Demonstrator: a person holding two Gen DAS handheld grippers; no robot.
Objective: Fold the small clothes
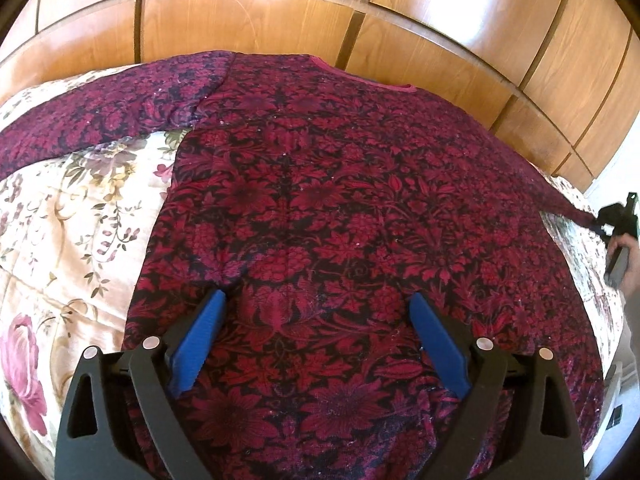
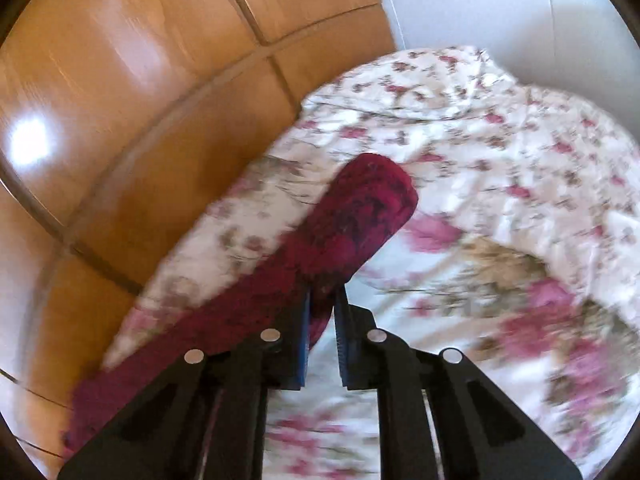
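Both grippers are matte black plastic: the left gripper (image 1: 318,300) and right gripper (image 2: 322,300) carry ribbed blue pads (image 1: 200,340) and round silver pivot pins (image 2: 270,335) at lower frame.

a glossy honey-brown wooden panelled wardrobe front (image 1: 248,20) with dark grooves fills the far side, with bright patches of light glaring off its panels. a cream quilted bedspread with pink roses and green leaves (image 1: 60,216) lies below it. a plain white wall (image 2: 480,4) stands beside the wood.
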